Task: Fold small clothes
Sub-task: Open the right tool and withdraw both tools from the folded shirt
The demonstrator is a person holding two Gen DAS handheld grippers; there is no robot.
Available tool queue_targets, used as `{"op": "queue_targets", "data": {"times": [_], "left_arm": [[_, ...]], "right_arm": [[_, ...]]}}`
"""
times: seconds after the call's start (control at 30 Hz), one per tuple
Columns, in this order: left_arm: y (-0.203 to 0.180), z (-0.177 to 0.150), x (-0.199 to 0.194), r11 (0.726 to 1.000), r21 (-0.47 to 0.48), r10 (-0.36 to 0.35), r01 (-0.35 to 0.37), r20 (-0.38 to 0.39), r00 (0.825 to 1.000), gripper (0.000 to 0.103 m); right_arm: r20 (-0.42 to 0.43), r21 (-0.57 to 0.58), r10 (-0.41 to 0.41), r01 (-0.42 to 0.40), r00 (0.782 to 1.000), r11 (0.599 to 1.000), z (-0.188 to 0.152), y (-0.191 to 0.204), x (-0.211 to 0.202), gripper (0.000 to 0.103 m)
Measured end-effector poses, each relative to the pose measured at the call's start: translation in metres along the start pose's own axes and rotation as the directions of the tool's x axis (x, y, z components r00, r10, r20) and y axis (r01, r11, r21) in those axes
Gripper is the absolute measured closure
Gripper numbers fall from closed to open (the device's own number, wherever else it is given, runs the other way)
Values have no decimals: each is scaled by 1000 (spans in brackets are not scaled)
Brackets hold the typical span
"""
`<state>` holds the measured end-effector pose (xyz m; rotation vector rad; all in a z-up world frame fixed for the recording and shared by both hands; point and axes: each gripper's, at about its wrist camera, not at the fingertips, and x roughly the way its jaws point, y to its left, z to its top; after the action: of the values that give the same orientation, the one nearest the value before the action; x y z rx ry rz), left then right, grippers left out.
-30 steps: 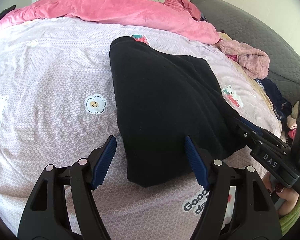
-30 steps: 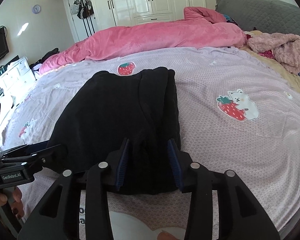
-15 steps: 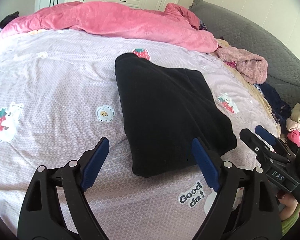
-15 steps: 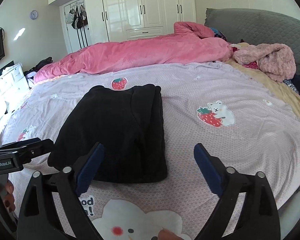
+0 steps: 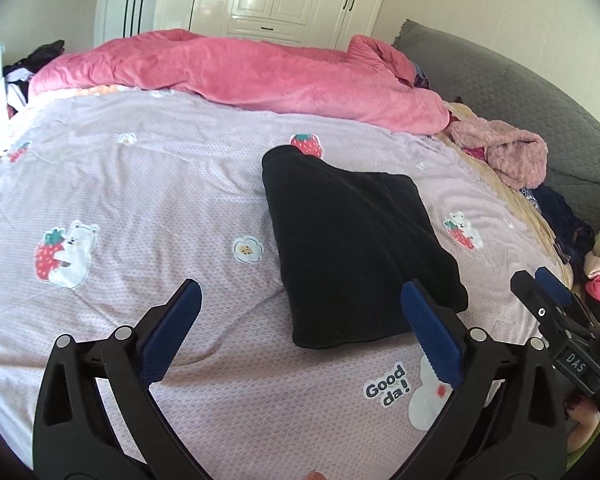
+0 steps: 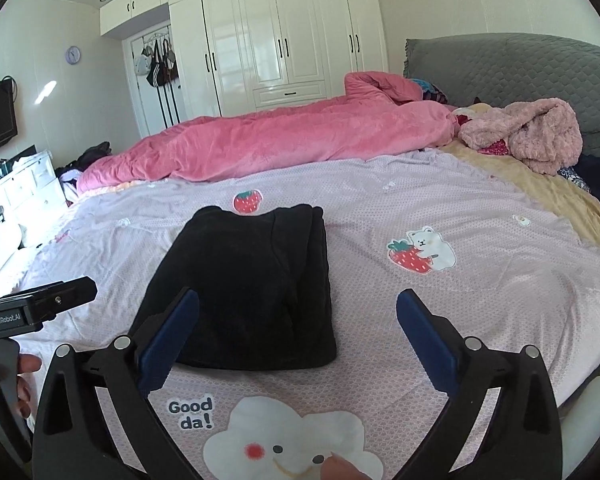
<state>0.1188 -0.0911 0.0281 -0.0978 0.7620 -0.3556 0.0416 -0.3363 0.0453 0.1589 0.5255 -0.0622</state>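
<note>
From my left wrist view, the left tool (image 5: pixel 300 300) is spread wide, holding nothing, above the folded black garment (image 5: pixel 352 248) on the bed (image 5: pixel 140 184). From my right wrist view, the right tool (image 6: pixel 298 312) gapes empty too, garment (image 6: pixel 248 284) just ahead.

Folded black garment (image 6: pixel 248 292) beyond wide-spread right gripper (image 6: pixel 298 326)

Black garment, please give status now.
Left gripper open, right gripper open. Black garment folded flat on bedsheet, untouched. Nothing in the way.
</note>
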Motion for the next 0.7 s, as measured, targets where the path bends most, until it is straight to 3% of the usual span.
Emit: {"op": "queue_targets", "data": {"times": [0.4, 0.7], "left_arm": [[0, -16, -38, 999, 32, 31, -33, 82, 996, 9], [11, -33, -46, 997, 37, 69, -71, 70, 995, 9]], "right_arm": [[60, -19, 0, 1, 998, 1000, -1, 10, -31, 4], [40, -6, 6, -6, 999, 1000, -15, 14, -40, 4]]}}
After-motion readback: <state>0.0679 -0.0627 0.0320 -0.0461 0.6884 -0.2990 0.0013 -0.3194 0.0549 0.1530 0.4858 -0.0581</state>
